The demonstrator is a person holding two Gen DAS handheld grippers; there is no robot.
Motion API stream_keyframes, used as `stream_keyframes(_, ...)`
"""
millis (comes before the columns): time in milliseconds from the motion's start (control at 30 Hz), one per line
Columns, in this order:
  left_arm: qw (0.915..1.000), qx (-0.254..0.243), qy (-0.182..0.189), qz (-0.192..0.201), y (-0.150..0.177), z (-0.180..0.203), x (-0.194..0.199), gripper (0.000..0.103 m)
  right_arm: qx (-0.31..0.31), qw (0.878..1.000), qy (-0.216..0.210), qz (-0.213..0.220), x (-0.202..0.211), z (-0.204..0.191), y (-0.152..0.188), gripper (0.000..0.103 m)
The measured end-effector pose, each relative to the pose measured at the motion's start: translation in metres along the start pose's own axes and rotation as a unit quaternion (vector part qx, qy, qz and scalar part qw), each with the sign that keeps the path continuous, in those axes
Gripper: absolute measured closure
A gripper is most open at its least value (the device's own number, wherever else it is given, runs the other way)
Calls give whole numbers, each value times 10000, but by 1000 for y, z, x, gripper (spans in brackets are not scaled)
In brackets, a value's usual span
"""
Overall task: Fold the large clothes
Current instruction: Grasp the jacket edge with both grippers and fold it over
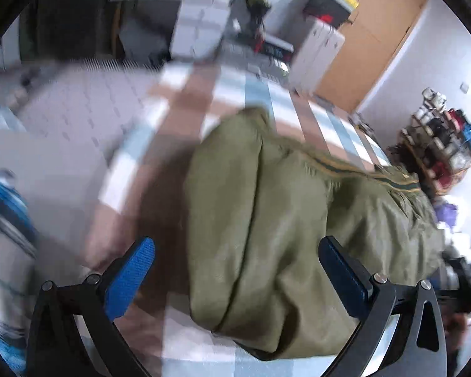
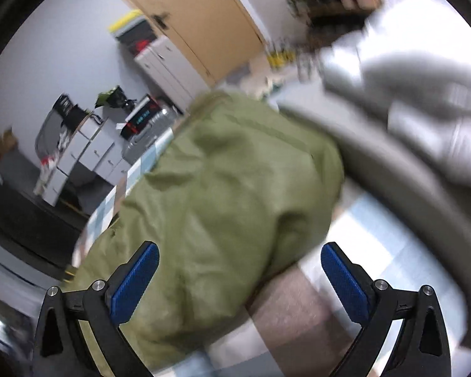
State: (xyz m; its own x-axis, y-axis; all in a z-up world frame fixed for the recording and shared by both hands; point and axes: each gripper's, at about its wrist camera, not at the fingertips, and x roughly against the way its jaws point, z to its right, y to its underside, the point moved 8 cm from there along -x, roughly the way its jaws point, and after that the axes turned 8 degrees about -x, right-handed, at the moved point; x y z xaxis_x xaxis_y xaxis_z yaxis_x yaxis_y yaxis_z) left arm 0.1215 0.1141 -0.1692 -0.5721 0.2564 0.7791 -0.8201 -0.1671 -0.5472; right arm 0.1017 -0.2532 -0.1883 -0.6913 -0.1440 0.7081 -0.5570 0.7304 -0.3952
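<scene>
Olive-green jacket (image 1: 267,220), bunched on checked bedsheet (image 1: 229,94) w/ grey bedding (image 2: 408,100) beside it; left gripper (image 1: 235,270) & right gripper (image 2: 240,270) both spread wide, holding nothing, above jacket — prob. best to pinch opposite hem edges, lift evenly.

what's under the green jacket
The green jacket lies on a checked cloth in brown, white and pale blue. Whatever is directly beneath it is covered.
</scene>
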Motion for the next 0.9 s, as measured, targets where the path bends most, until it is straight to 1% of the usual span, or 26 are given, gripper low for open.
stream_keyframes(67, 9999, 69, 68, -125, -2, -5, -14, 1, -325, 9988, -108, -342, -13, 10, 5, 1)
stream_keyframes(100, 9995, 128, 206, -202, -3, -6, -23, 1, -381, 9983, -145, -428, -17, 13, 5, 3)
stream_keyframes(133, 9987, 223, 368, -266, -4, -4, -30, 1, -435, 9975, -201, -527, -21, 15, 7, 3)
stream_keyframes(200, 9946, 409, 848, -429, -5, 1, -41, 1, -426, 9976, -215, -496, -23, 14, 5, 4)
stream_keyframes(233, 9930, 418, 1001, -469, -8, 5, -46, 2, -373, 9974, -241, -560, -26, 11, 6, 4)
stream_keyframes(267, 9923, 381, 1079, -483, -7, 9, -45, 2, -364, 9967, -363, -632, -28, 9, 4, 4)
stream_keyframes(300, 9918, 279, 1137, -511, -9, 15, -49, 2, -333, 9957, -506, -700, -32, 4, 6, 4)
stream_keyframes(333, 9924, 170, 1076, -573, -10, 18, -55, 4, -284, 9959, -494, -700, -35, 2, 3, 4)
stream_keyframes(367, 9924, 123, 1045, -640, -6, 21, -53, 8, -235, 9964, -444, -688, -37, 0, 3, 4)
stream_keyframes(400, 9920, 106, 1056, -686, -6, 22, -56, 10, -203, 9967, -405, -672, -39, -2, 2, 3)
stream_keyframes(433, 9916, 88, 1079, -714, -9, 23, -55, 14, -170, 9973, -355, -626, -41, -4, 1, 3)
stream_keyframes(467, 9902, 96, 1138, -799, -9, 27, -55, 17, -123, 9979, -286, -576, -43, -6, 0, 3)
stream_keyframes(500, 9891, 68, 1163, -897, -8, 29, -55, 23, -13, 9984, -195, -533, -45, -8, -2, 4)
stream_keyframes(533, 9892, -10, 1095, -969, -7, 30, -54, 30, 141, 9987, -72, -494, -47, -10, -2, 7)
stream_keyframes(567, 9889, -44, 1070, -1026, -4, 32, -52, 32, 264, 9985, -1, -471, -46, -13, -3, 12)
stream_keyframes(600, 9882, -33, 1061, -1106, 0, 35, -49, 37, 427, 9982, 24, -427, -46, -16, -2, 20)
stream_keyframes(633, 9880, -19, 1033, -1149, 4, 35, -44, 40, 486, 9980, -5, -399, -43, -18, 0, 33)
stream_keyframes(667, 9886, -67, 969, -1154, 7, 38, -40, 42, 525, 9979, -78, -383, -39, -19, 0, 41)
stream_keyframes(733, 9904, -307, 727, -1132, 13, 44, -32, 49, 642, 9972, -195, -317, -30, -24, 2, 69)
stream_keyframes(767, 9906, -364, 664, -1138, 14, 44, -31, 52, 757, 9965, -237, -276, -24, -27, 5, 74)
stream_keyframes(800, 9902, -439, 648, -1160, 19, 47, -26, 63, 881, 9956, -234, -218, -18, -30, 8, 80)
stream_keyframes(833, 9906, -521, 532, -1151, 22, 47, -22, 65, 979, 9948, -218, -173, -14, -31, 11, 83)
stream_keyframes(867, 9905, -647, 393, -1146, 27, 45, -19, 67, 1021, 9944, -209, -164, -9, -31, 16, 85)
stream_keyframes(900, 9896, -791, 272, -1167, 32, 45, -14, 69, 941, 9950, -243, -220, -2, -26, 22, 87)
